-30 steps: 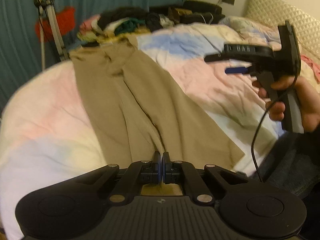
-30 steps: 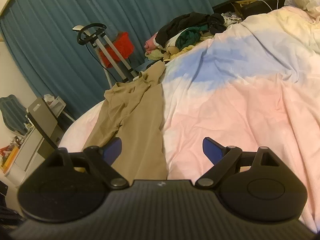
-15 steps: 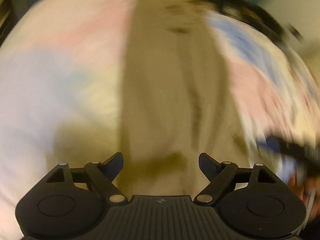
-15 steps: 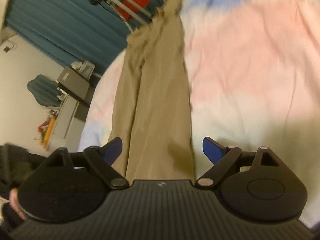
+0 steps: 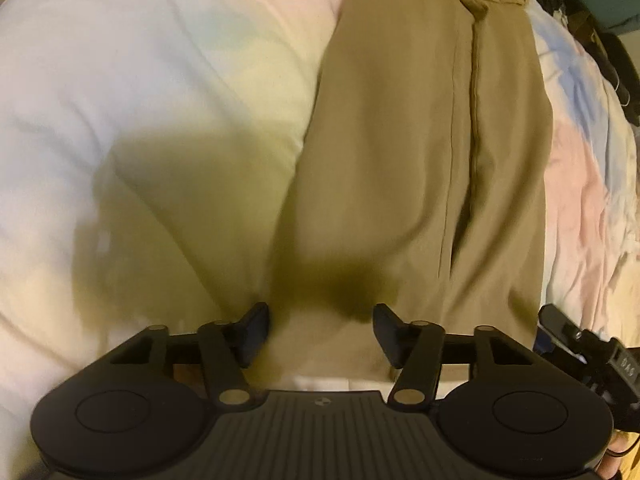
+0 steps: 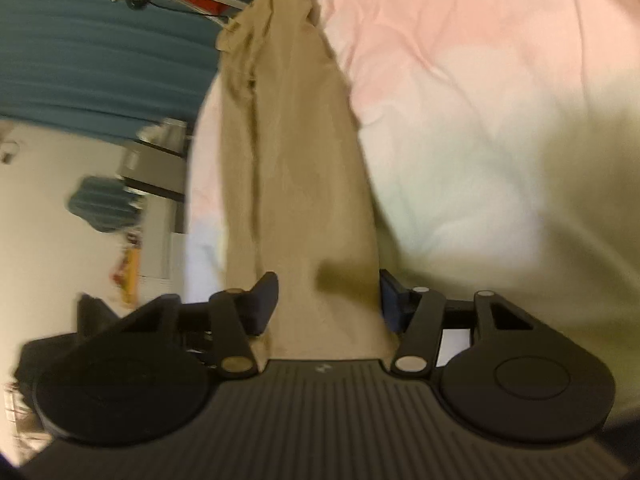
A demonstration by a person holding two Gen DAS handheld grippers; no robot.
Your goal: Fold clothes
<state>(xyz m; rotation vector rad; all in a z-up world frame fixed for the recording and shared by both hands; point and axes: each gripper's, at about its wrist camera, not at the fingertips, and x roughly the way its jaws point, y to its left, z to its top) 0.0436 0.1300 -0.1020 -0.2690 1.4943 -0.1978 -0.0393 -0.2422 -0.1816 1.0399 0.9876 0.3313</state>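
On one bed (image 5: 140,120), one tan trousers (image 5: 400,160), two tools half-closed

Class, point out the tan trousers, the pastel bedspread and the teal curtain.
tan trousers (image 5: 400,152), left wrist view, leg fabric.
pastel bedspread (image 5: 140,100), left wrist view, bare pale patch.
teal curtain (image 6: 100,60), right wrist view, pleats.

The left tool (image 5: 320,334) pointed steeply down at the near hem of the tan trousers (image 5: 424,160), its jaws having just been closing, with the cloth lying in the gap between them but the pads not yet pressing it. The trousers ran lengthwise from near to far on the bed's pastel duvet (image 5: 140,100), which spread to both sides. At the near right edge, part of the right tool (image 5: 592,352) showed, just beside the trousers' right border.
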